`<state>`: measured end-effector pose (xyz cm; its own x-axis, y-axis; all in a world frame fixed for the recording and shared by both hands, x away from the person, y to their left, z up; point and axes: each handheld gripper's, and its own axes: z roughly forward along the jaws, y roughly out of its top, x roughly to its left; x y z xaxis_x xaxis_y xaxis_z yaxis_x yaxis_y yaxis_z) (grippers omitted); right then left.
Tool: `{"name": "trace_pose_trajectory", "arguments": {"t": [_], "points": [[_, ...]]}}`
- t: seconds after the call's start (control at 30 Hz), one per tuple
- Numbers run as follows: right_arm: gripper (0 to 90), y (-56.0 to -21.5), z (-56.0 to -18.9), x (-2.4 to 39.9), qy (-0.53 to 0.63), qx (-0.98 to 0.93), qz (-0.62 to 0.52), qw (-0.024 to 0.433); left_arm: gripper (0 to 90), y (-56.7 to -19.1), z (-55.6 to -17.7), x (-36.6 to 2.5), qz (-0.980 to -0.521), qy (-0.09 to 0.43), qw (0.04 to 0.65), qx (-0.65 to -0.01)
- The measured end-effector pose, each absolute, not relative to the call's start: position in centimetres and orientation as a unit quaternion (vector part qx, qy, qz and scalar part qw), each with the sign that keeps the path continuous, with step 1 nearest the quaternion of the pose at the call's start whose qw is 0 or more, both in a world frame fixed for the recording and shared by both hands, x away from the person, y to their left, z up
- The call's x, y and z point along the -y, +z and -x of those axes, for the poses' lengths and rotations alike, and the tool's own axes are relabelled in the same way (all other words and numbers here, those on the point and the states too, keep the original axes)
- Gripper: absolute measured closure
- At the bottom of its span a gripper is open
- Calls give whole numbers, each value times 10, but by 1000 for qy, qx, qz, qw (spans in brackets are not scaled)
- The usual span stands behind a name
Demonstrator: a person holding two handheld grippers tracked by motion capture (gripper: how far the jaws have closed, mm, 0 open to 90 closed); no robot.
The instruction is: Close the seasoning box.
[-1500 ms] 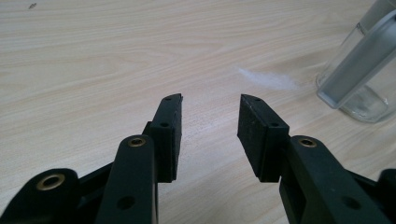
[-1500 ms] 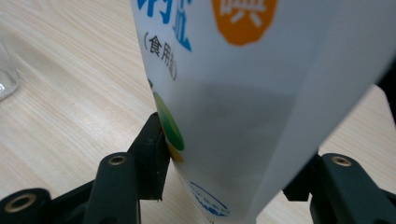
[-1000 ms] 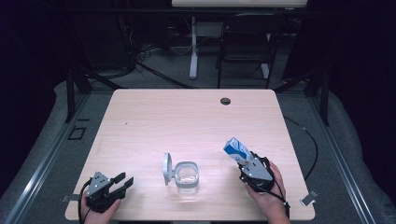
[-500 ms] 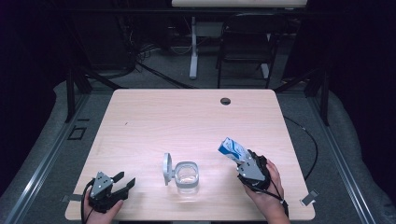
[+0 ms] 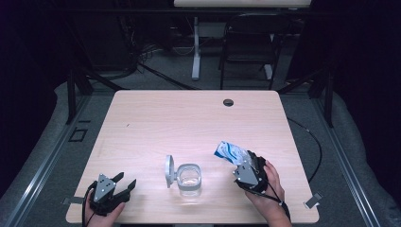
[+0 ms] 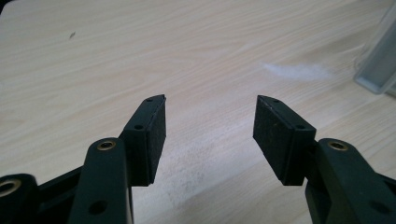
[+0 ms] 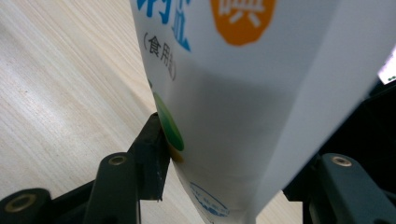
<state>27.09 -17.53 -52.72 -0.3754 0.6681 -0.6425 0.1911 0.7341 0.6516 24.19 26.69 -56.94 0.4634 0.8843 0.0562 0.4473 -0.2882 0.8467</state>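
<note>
With the clear container (image 5: 189,178) as our landmark, we see the left tool (image 5: 124,185) resting low on the desk (image 5: 189,118), well to the left of the container. Its jaws have just been opening, and now they stand spread with nothing between them, only bare wood. The right tool (image 5: 239,163) is to the right of the container and pinches a white and blue packet (image 5: 229,151), which sticks up and leans toward the container. Compared with one second ago, the packet has come a little nearer to the container and tilts more toward its mouth. We judge this means the pouring of the packet into the container is being prepared, while the left tool has let go and waits. The lid (image 5: 169,171) of the container stands open on its left side. The desk is light wood with a small round hole (image 5: 228,102) far behind the container. Beyond it the room is dark, with a chair (image 5: 246,47) and cables on a grey floor (image 5: 161,71).
</note>
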Motion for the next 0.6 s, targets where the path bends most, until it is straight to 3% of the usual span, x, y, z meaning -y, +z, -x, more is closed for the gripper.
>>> {"name": "trace_pose_trajectory", "arguments": {"t": [0.23, 0.6], "points": [[450, -529, -271, 168, 238, -794, -256, 498, 430, -571, -243, -272, -747, 271, 392, -464], [450, -530, -272, 161, 221, -793, -238, 515, 294, -573, -245, -275, -740, 260, 395, -479]]}}
